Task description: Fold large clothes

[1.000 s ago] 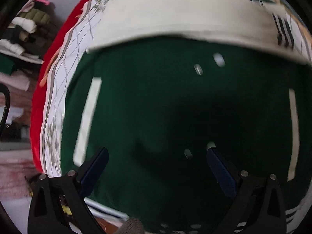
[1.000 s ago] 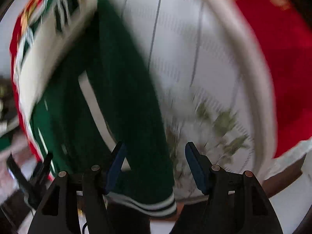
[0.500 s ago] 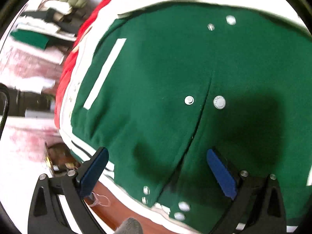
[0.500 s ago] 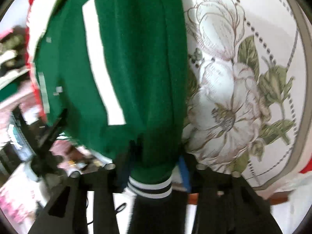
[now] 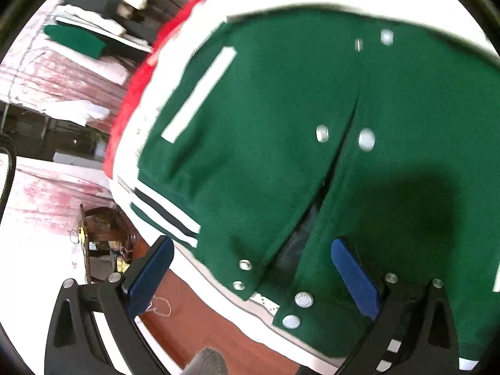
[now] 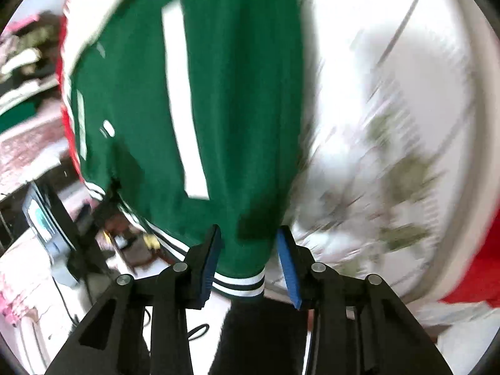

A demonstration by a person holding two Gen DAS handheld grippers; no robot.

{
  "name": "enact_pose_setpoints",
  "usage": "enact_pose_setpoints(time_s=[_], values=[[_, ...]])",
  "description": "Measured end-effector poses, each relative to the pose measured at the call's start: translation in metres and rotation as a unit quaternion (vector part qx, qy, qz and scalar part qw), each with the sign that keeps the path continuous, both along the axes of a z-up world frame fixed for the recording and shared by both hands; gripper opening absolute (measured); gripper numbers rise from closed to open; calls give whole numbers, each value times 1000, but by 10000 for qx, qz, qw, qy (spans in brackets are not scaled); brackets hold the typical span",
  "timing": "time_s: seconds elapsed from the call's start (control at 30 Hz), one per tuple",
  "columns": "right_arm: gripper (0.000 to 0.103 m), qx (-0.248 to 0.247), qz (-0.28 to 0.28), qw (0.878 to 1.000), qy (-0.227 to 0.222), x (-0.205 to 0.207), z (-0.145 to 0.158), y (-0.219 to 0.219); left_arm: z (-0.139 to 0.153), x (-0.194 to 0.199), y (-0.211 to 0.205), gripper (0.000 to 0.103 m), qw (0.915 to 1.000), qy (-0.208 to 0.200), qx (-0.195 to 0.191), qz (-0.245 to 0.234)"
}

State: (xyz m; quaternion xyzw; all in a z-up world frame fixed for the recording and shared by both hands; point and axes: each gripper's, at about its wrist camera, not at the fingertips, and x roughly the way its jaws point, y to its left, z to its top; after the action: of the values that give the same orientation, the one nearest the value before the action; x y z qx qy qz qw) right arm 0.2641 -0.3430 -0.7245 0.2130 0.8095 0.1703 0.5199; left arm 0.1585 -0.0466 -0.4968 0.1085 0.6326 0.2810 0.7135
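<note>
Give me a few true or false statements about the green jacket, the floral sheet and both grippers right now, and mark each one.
1. The green varsity jacket with white stripes lies on a white floral bedsheet. True.
2. The left gripper is clamped shut on the jacket. False: its blue fingers stand wide apart over the jacket's hem.
3. The right gripper has the striped ribbed cuff between its fingers. True; whether they pinch it is unclear.
4. The jacket's front is snapped closed down to the hem. False: it gapes near the hem, showing dark lining.
5. Red fabric shows beyond the sheet's edge. True.
</note>
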Motion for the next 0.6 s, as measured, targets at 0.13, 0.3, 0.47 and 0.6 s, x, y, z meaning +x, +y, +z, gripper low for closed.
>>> enact_pose_setpoints(time_s=[0.13,0.3,0.47,0.6], values=[[45,-290,-525,9949,-814,52,29,-44,15,2,-13,103,9992,-216,347,-26],[45,-559,-645,9834,-1599,136,25,-69,-2,18,-23,103,9996,-215,175,46],[18,-1122,-441,9776,-1725,185,-9,-82,-42,24,-28,103,9998,190,7,-14],[14,-1288,-434,9766,-1670,184,-19,-84,-42,22,-22,103,9999,113,-128,13]])
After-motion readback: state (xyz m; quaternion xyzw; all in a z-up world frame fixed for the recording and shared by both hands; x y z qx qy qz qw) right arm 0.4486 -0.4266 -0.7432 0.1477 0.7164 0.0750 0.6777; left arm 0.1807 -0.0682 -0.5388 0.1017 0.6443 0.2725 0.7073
